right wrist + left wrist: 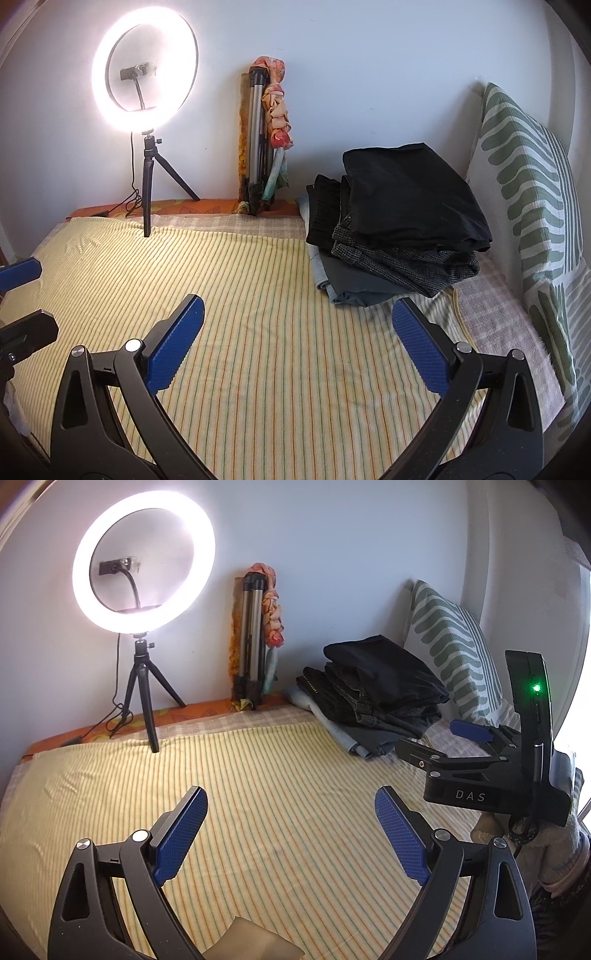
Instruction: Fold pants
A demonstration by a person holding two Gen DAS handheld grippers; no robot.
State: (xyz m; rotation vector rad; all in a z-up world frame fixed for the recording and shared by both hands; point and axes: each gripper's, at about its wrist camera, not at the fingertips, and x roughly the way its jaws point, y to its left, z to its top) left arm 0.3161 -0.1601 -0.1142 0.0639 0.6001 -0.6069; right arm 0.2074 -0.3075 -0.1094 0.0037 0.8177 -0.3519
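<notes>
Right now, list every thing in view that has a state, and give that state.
left gripper: open, empty
right gripper: open, empty
ring light: switched on
stack of pants: folded, piled by the pillow
silver tripod: collapsed, leaning on the wall
pillow: propped upright
striped sheet: spread flat

The sheet (258, 332) is pale yellow with thin green and orange stripes. The pillow (528, 192) is white with sage-green leaf bands. In the pile, the top pants (413, 192) are plain black, the next pair (402, 258) grey fine-check, then dark grey and light blue. Both tongs (291, 834) (295, 347) are black with textured blue pads (173, 347). The ring light (144, 561) glows white on a black tripod (142, 694). A green lamp shines on the right tongs' body.
</notes>
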